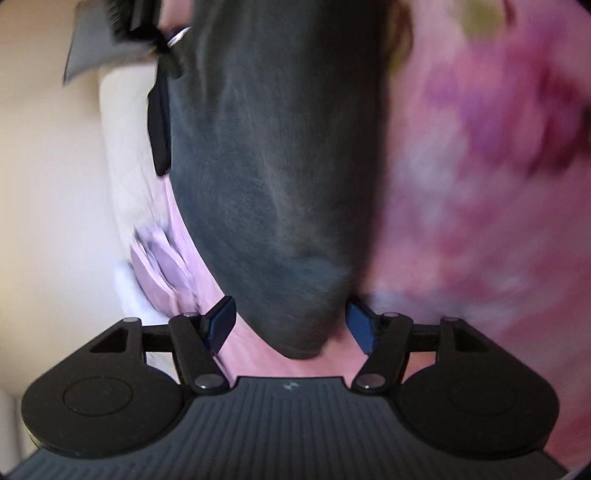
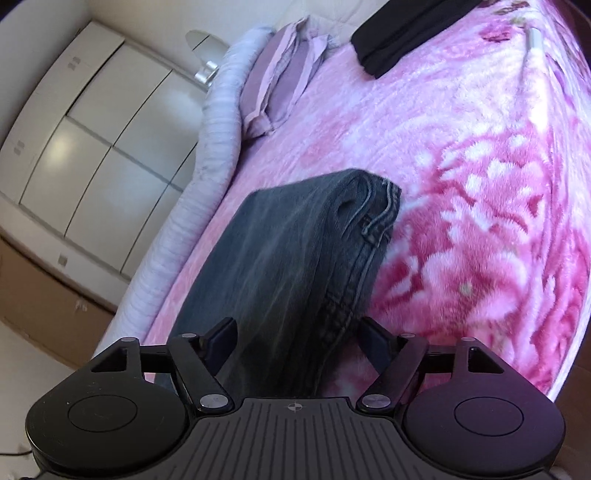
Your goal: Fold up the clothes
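Observation:
Dark grey jeans (image 2: 295, 251) lie folded on a pink flowered blanket (image 2: 461, 184) covering a bed. In the right wrist view the jeans run between the spread fingers of my right gripper (image 2: 299, 339), which is open around the near end. In the left wrist view, which is blurred, a rounded fold of the jeans (image 1: 273, 184) reaches down between the spread fingers of my left gripper (image 1: 291, 321), which is open. Whether either gripper's pads touch the cloth I cannot tell.
A folded black garment (image 2: 399, 33) lies at the far end of the bed. A lilac pillow (image 2: 284, 77) and a white bolster (image 2: 218, 125) line the bed's left edge. A white wardrobe (image 2: 85, 147) stands beyond the left edge.

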`<state>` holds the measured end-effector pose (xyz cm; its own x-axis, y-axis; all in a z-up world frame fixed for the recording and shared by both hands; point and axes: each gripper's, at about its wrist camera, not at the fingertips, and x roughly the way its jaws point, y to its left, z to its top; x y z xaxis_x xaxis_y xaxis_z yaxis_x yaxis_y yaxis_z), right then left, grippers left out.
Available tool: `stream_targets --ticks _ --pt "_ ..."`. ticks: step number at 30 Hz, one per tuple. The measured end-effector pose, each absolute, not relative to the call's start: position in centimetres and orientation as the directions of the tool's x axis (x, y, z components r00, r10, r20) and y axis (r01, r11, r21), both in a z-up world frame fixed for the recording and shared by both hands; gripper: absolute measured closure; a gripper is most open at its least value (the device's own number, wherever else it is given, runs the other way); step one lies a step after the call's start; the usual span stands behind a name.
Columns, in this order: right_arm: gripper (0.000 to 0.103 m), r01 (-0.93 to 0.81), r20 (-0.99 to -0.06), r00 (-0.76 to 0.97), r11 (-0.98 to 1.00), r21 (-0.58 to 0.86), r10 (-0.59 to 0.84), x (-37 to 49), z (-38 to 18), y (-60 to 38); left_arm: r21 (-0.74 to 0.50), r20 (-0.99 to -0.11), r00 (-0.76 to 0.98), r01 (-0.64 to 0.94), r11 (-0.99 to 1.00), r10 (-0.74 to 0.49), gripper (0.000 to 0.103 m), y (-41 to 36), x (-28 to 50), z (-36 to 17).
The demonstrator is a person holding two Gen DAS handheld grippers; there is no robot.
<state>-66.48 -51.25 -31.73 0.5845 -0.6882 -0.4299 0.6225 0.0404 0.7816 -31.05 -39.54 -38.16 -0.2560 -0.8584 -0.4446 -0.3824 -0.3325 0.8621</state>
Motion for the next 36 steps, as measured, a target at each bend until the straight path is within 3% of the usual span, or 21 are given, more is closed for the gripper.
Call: stream_targets --ticks 2,4,6,7,8,9,13,17,20,23,28,29,31,36 --pt "0.027 0.606 -0.416 0.573 0.023 0.795 -0.707 -66.7 -32.1 -51.6 0.848 -0.449 -0.278 -0.431 -0.308 -0.849 0.041 -40.6 -31.2 -38.7" --pt "0.025 0.604 -0.408 0.56 0.018 0.797 -0.721 -66.7 -32.3 -51.9 0.833 -0.465 -0.284 -0.461 -0.306 -0.839 0.059 -41.3 -31.5 -39.2" --pt "0.025 0.641 -0.419 0.55 0.043 0.766 -0.722 -66.3 -32.1 -52.4 0.828 -0.482 -0.266 -0.448 -0.336 -0.835 0.071 -41.5 -31.5 -39.3" --pt "0.031 0.652 -0.431 0.551 0.046 0.757 -0.714 -66.3 -32.0 -52.9 0.833 -0.483 -0.26 -0.431 -0.347 -0.836 0.076 -41.5 -31.5 -39.3" --pt "0.044 0.661 -0.445 0.553 0.045 0.749 -0.704 -66.3 -31.9 -53.4 0.844 -0.473 -0.253 -0.405 -0.352 -0.844 0.077 -41.3 -31.4 -39.1" --pt "0.047 0.669 -0.459 0.555 0.045 0.742 -0.694 -66.4 -31.8 -54.0 0.857 -0.464 -0.239 -0.365 -0.364 -0.853 0.078 -40.9 -31.5 -38.7" --pt "0.051 0.707 -0.475 0.623 0.189 0.681 -0.621 -65.2 -29.9 -58.3 0.857 -0.501 -0.164 -0.233 -0.461 -0.849 0.079 -38.2 -33.2 -37.2" --pt "0.051 0.704 -0.514 0.699 0.355 0.615 -0.497 -61.0 -28.2 -65.5 0.805 -0.593 -0.075 -0.063 -0.59 -0.802 0.08 -34.8 -37.9 -35.2" --pt "0.047 0.695 -0.58 0.717 0.464 0.549 -0.387 -57.5 -28.0 -69.5 0.74 -0.662 -0.086 0.084 -0.667 -0.745 0.091 -33.2 -42.4 -33.4" --pt "0.044 0.732 -0.66 0.658 0.512 0.449 -0.362 -57.1 -26.7 -70.7 0.724 -0.661 -0.15 0.128 -0.677 -0.735 0.092 -32.2 -44.8 -33.2" --pt "0.036 0.794 -0.627 0.587 0.514 0.323 -0.513 -62.1 -22.1 -62.4 0.74 -0.594 -0.146 0.287 -0.608 -0.791 0.089 -32.0 -42.4 -31.1" --pt "0.033 0.792 -0.595 0.601 0.5 0.351 -0.534 -63.6 -21.6 -59.6 0.758 -0.568 -0.135 0.3 -0.58 -0.812 0.086 -32.0 -41.5 -30.7" --pt "0.028 0.766 -0.514 0.641 0.435 0.473 -0.57 -67.0 -21.7 -54.5 0.795 -0.517 -0.118 0.301 -0.526 -0.848 0.067 -32.0 -40.1 -30.4" --pt "0.026 0.644 -0.387 0.692 0.278 0.713 -0.61 -71.7 -25.3 -42.5 0.854 -0.484 -0.117 0.152 -0.498 -0.867 0.059 -31.7 -38.6 -31.9"
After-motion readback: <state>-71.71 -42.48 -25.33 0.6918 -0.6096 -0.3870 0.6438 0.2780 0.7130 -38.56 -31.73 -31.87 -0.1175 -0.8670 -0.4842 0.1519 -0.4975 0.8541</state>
